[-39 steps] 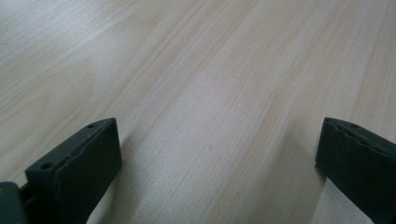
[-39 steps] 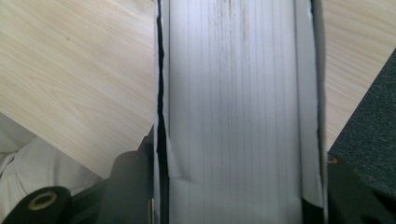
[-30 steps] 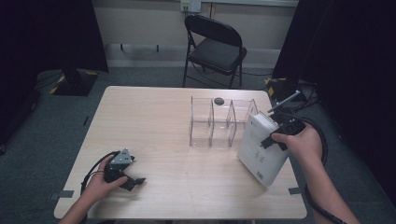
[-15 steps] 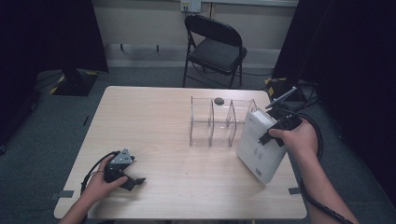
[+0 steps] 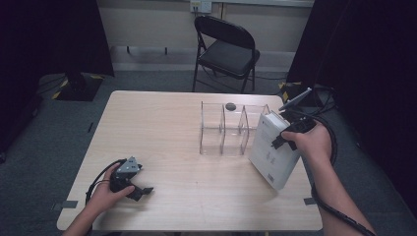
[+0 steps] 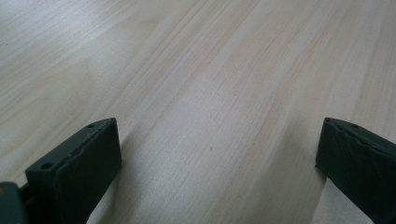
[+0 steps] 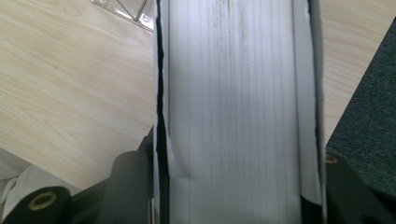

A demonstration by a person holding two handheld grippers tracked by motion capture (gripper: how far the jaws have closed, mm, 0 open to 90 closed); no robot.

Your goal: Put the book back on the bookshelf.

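Note:
A thick white book (image 5: 271, 156) is held tilted at the table's right edge, its lower corner near the tabletop. My right gripper (image 5: 279, 141) is shut on it from above. In the right gripper view the book's page edge (image 7: 238, 102) runs up between the two black fingers (image 7: 128, 184). A clear acrylic rack (image 5: 222, 129) with upright dividers stands just left of the book. My left gripper (image 5: 139, 191) rests on the table at the front left, held by a hand. Its jaws stand wide open over bare wood (image 6: 201, 93), with nothing between them.
A small dark round object (image 5: 230, 105) lies behind the rack. The light wooden table (image 5: 162, 123) has free room across its left and middle. A black folding chair (image 5: 227, 49) stands beyond the far edge. The right gripper's cable (image 5: 328, 196) loops off the table's right side.
The right hand with the book has shifted very slightly toward the rack. The left gripper has stayed still.

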